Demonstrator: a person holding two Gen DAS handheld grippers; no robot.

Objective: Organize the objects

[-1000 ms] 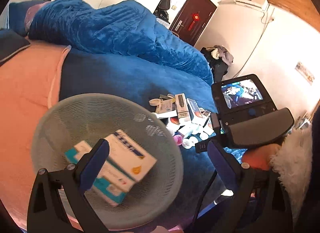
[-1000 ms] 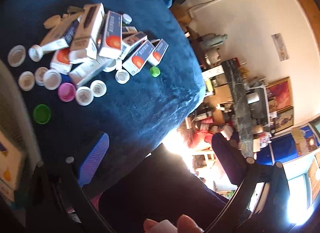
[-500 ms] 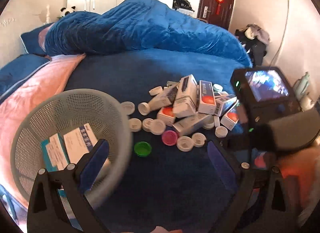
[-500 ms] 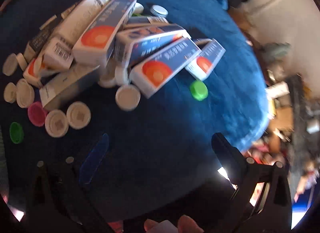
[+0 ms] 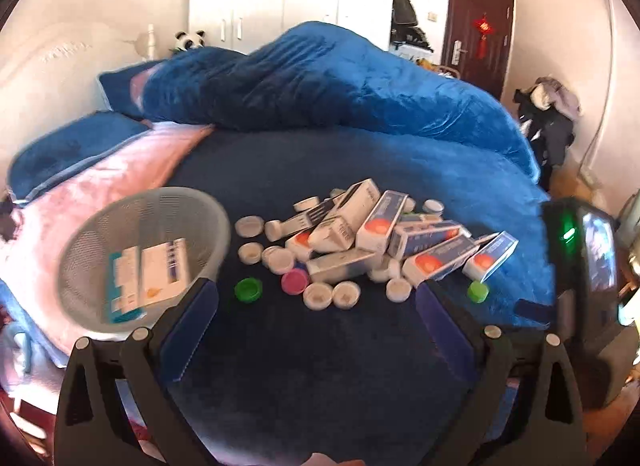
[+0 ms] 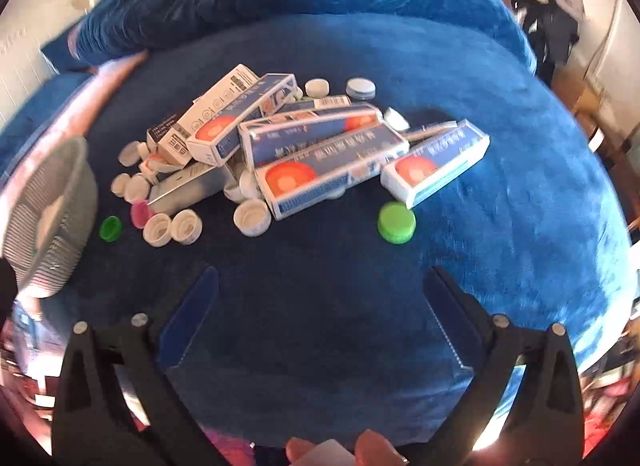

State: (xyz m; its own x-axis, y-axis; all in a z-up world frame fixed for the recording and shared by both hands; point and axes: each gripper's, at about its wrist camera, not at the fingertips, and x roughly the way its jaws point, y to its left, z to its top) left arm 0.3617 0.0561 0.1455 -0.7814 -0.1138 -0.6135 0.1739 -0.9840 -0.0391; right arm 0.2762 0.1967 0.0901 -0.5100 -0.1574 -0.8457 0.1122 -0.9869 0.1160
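Print on the boxes [image 6: 320, 161] is too blurred to read. The basket [image 6: 52, 217] runs off the right wrist view's left edge; its contents there are a smear. Two boxes inside it [image 5: 148, 278] overlap, labels illegible. Caps [image 6: 244, 189] lie half buried under the pile. The right gripper's body [image 5: 580, 274] is cut by the left view's right edge.

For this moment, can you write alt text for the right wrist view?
The open right gripper hovers empty above a dark blue plush bedspread, facing a heap of white-and-blue cartons with orange circles ringed by loose white, pink and green bottle caps. A grey mesh plastic basket sits at the left edge.
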